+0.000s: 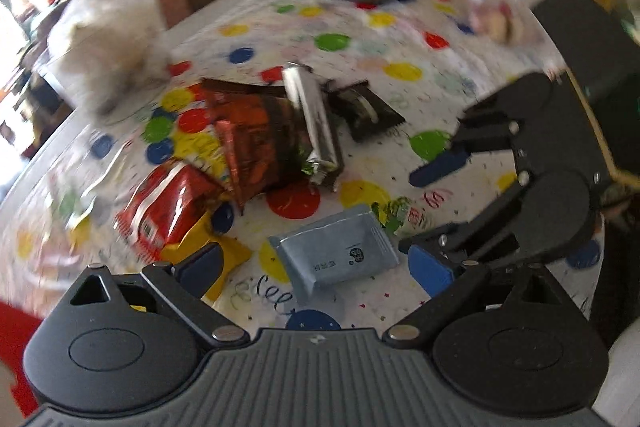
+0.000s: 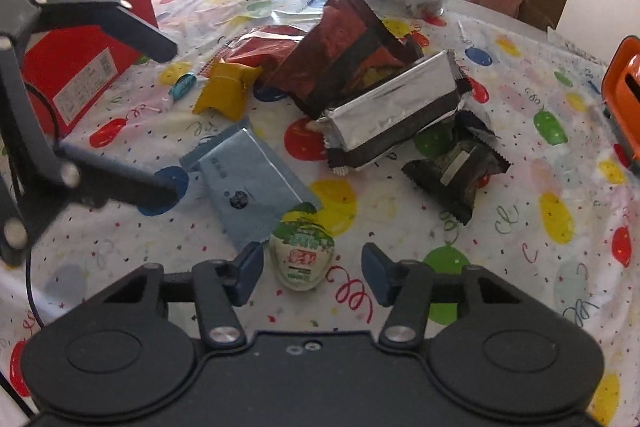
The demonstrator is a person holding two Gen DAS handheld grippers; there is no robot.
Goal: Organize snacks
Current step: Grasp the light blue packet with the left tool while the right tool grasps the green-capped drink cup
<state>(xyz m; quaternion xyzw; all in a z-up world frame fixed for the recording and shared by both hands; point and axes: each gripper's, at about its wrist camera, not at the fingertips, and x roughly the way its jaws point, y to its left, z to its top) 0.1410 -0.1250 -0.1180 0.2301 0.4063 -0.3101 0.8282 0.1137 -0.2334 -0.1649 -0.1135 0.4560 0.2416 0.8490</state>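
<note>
Jelly cup [image 2: 301,254] between right jaws, untouched

The jelly cup [image 2: 301,255] rests on the tablecloth [image 2: 520,155], nearest the right wrist camera. A flat sachet [image 2: 250,183] lies just behind it to the left. Behind that, a foil-wrapped pack [image 2: 394,107] leans on a large snack bag [image 2: 344,47]. A small cake packet [image 2: 456,171] lies to the right.
</note>
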